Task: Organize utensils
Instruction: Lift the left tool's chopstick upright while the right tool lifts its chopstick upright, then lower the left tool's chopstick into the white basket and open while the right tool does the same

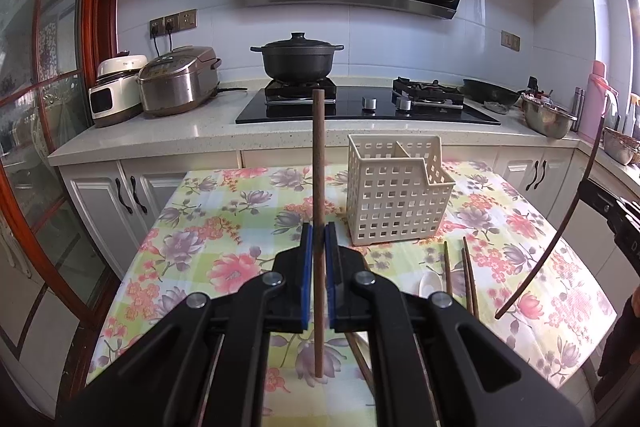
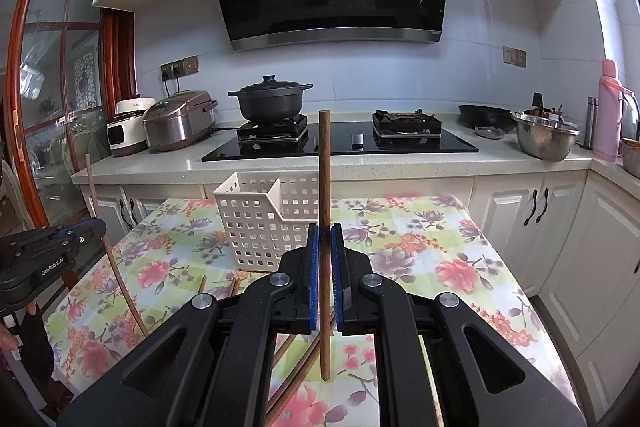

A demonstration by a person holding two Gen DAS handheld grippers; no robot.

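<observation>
A glossy floral tablecloth (image 1: pixel 224 227) covers the table. On its far side stands a cream plastic lattice basket (image 1: pixel 396 195). The left gripper (image 1: pixel 319 239) pinches one slim brown wooden chopstick (image 1: pixel 319 155) upright; the right gripper (image 2: pixel 325 239) pinches another chopstick (image 2: pixel 325 163) upright. Loose chopsticks (image 1: pixel 468 279) lie near the basket.

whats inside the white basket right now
Nothing shows inside the white basket: its divided top looks empty and only light comes through the wall holes. The very bottom is hidden. Each gripper, left and right, holds a chopstick outside it.
</observation>
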